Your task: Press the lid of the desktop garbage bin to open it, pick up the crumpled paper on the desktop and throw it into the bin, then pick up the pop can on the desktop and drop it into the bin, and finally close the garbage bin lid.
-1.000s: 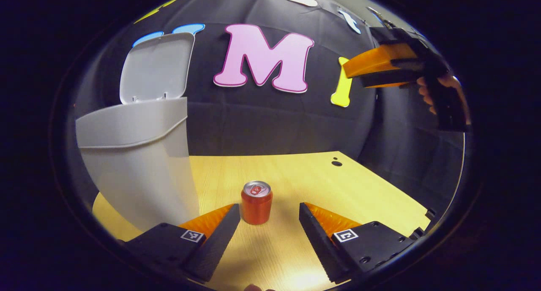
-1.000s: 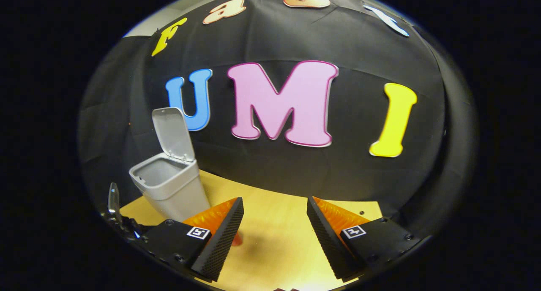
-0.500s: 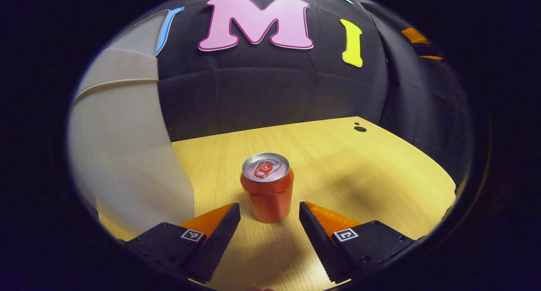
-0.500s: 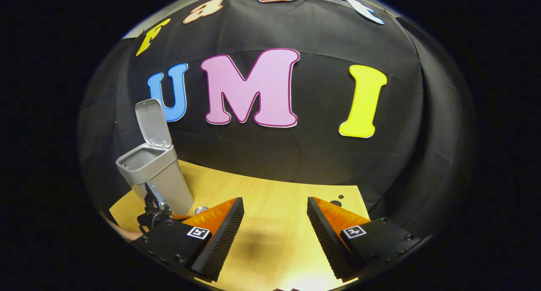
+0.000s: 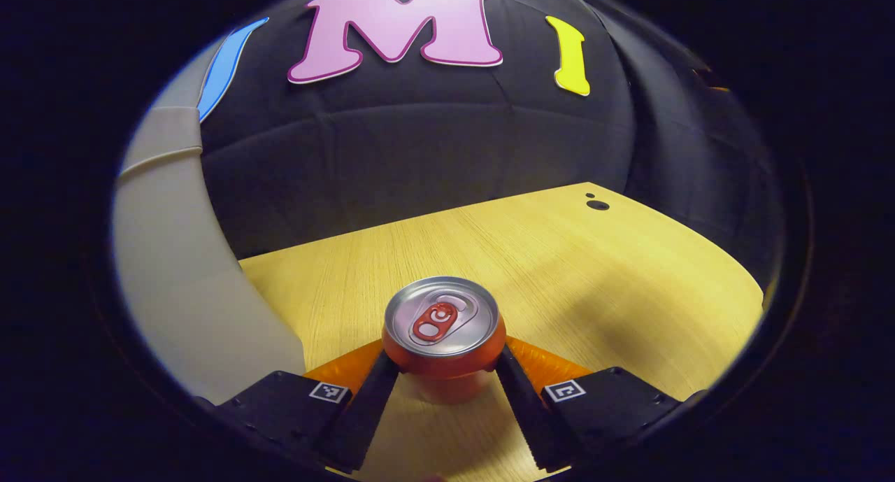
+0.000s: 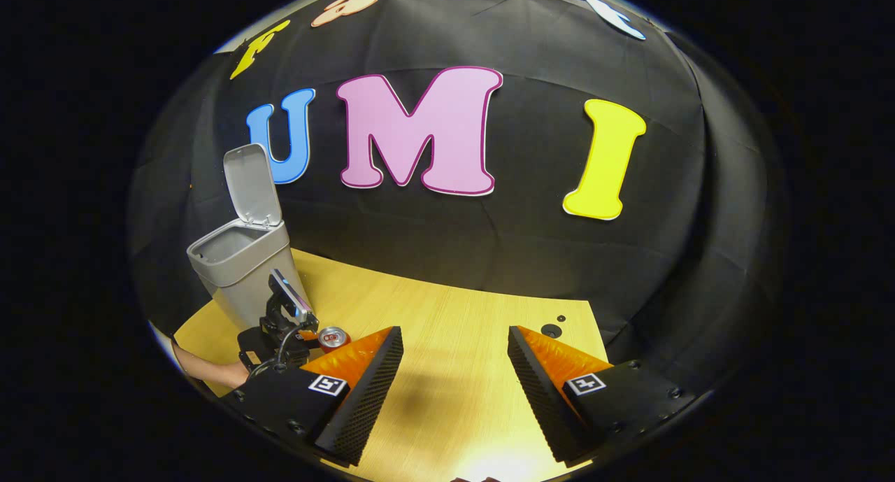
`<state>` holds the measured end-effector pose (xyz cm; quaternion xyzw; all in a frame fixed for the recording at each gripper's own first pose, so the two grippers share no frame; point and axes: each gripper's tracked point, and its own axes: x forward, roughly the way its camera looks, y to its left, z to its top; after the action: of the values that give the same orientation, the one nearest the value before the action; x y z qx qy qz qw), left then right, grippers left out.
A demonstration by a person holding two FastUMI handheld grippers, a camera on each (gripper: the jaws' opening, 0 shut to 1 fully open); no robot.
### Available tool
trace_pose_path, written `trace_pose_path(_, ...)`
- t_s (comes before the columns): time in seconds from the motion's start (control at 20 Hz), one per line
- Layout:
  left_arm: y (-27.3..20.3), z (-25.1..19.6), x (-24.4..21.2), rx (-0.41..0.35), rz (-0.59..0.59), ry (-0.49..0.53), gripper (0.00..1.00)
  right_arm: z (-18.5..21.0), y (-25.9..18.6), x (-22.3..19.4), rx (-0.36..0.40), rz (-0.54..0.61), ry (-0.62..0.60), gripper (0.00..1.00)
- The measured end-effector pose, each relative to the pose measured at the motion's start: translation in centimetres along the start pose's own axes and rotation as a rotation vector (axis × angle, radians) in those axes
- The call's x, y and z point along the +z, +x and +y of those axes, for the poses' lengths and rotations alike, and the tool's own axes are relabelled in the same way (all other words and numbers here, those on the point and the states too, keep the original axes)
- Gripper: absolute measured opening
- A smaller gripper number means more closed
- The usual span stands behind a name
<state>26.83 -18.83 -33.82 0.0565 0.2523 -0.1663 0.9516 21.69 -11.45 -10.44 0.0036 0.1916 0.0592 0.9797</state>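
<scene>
In the left gripper view, the left tongs (image 5: 446, 377) are bracketing the pop can (image 5: 442, 335), which is standing upright on the table (image 5: 615, 272); both fingers appear to be touching its sides, ready for the lift. The bin (image 5: 168, 272) is standing to the left. No writing is legible on the can.

In the right gripper view, the right tongs (image 6: 454, 377) are hanging wide and empty above the table, keeping clear. The lid (image 6: 250, 185) is standing open to receive the can.

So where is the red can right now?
In the left gripper view the pop can stands upright on the wooden desktop, right between the left gripper fingers, with the grey garbage bin just to its left.
</scene>
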Motion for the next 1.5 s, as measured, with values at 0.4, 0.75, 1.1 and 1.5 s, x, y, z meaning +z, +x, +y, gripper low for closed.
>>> trace_pose_path(0.4,-11.0,4.0,15.8,0.016,-0.227,-0.06,0.86,2.0,-0.2,1.1,0.005,-0.04,0.027,0.97)
trace_pose_path(0.75,-19.7,14.3,22.4,0.187,-0.304,-0.073,0.85,4.1,-1.0,1.0,0.018,-0.057,0.051,0.97)
trace_pose_path(1.1,-19.4,22.4,15.1,0.322,-0.144,-0.199,0.85,5.2,-2.1,0.8,0.03,-0.061,0.044,0.97)
trace_pose_path(1.5,-20.2,23.1,18.0,0.314,-0.224,-0.16,0.89,3.2,-3.3,-0.6,-0.012,-0.037,0.058,0.97)
